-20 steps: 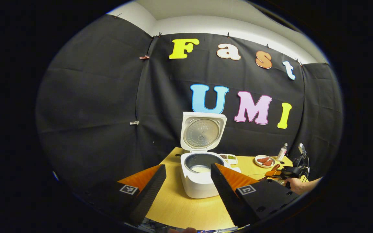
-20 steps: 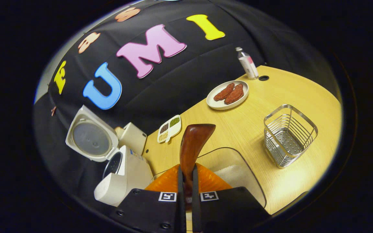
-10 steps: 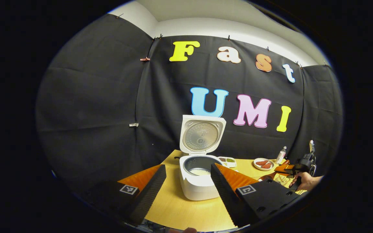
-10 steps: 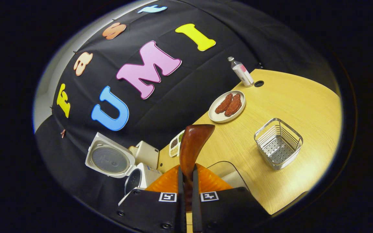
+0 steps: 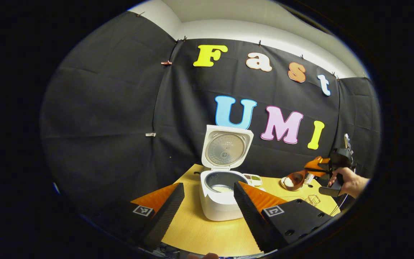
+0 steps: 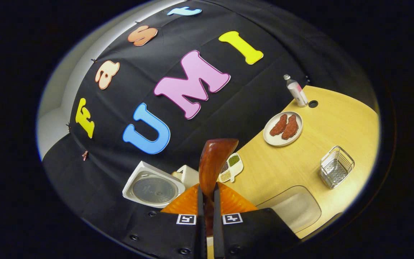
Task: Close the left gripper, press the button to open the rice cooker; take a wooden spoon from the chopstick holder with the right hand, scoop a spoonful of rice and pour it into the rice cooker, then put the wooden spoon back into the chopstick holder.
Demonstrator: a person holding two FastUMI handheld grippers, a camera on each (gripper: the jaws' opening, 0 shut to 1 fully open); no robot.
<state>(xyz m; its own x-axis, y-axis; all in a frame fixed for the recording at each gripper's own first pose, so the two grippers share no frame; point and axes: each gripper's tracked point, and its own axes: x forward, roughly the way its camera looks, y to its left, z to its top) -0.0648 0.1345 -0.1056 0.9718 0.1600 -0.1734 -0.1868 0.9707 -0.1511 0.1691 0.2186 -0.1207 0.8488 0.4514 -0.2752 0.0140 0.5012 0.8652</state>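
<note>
Tabletop (image 6: 322, 118): right claw (image 6: 207, 216) gripping spoon (image 6: 212, 162)

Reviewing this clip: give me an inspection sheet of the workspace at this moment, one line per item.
Surface: wooden table, bare patches visible.
Job's things: rice cooker lid up, rice in pot; wooden spoon held; wire chopstick holder without the spoon; clear rice container.
Clutter: plate, bottle, divided dish.
Grippers: left gripper open, facing cooker; right gripper shut on spoon handle.
Cables: nothing seen.
Surroundings: black cloth wall.
</note>
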